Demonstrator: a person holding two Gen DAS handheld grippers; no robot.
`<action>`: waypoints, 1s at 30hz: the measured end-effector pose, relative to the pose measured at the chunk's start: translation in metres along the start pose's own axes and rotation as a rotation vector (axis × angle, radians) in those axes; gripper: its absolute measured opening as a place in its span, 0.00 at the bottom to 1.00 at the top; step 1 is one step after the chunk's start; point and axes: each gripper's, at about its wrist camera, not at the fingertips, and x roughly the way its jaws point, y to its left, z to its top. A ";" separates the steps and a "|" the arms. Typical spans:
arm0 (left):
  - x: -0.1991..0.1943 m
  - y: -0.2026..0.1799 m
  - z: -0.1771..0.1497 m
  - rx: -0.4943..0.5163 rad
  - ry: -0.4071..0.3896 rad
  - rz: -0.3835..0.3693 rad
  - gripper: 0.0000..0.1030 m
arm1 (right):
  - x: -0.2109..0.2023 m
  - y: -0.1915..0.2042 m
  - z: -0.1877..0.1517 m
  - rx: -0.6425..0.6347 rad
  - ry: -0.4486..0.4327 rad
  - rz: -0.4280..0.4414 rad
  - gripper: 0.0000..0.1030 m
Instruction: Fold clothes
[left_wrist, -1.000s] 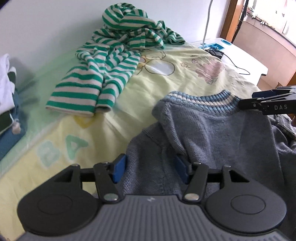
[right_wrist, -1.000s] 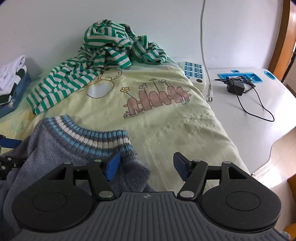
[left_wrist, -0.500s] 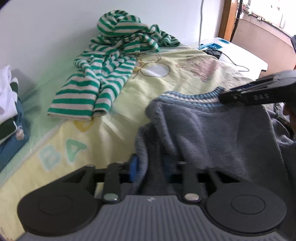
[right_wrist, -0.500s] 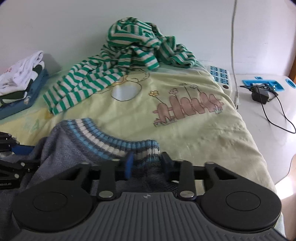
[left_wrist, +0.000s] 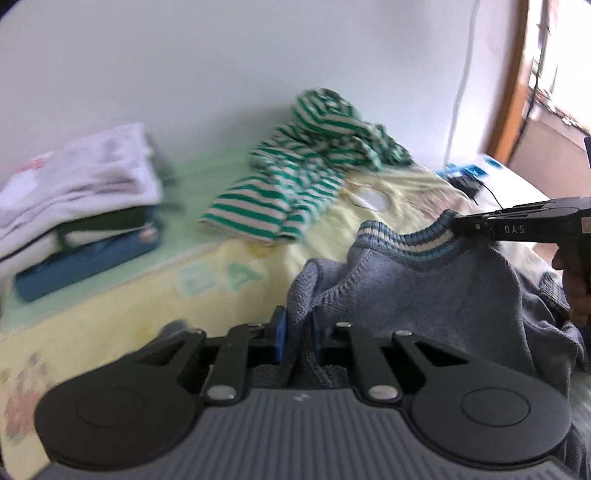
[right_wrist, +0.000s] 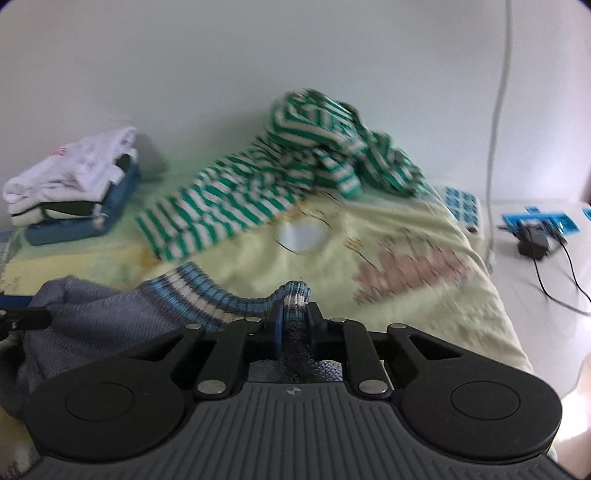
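A: What lies beyond the fingers (right_wrist: 277, 328)?
B: A sweater (right_wrist: 110, 314) between them; striped garment (right_wrist: 258, 184) ahead on the bed (right_wrist: 406, 314).
A: And left?
B: Folded stack (right_wrist: 74, 192), far left. Tabletop (right_wrist: 554, 280) right, bearing a charger (right_wrist: 532, 242).

The left tool (left_wrist: 298, 334) points forward and down, its jaws closing with a fold of the sweater (left_wrist: 424, 291) pinched between the blue pads (left_wrist: 277, 334). The right tool (right_wrist: 293, 325) points down at much the same slant, jaws closing on the sweater's striped ribbed edge. From the left wrist view the right tool reaches in from the right side, and part of the hand (left_wrist: 576, 295) gripping its handle shows at the frame edge.
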 end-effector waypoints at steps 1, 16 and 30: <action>-0.008 0.004 -0.004 -0.016 -0.008 0.015 0.11 | -0.001 0.005 0.003 -0.007 -0.008 0.009 0.13; -0.121 0.073 -0.038 -0.211 -0.116 0.264 0.00 | 0.023 0.111 0.045 -0.108 -0.060 0.160 0.11; -0.058 0.042 -0.048 -0.165 0.025 0.163 0.03 | 0.039 0.087 0.018 -0.185 0.040 -0.008 0.09</action>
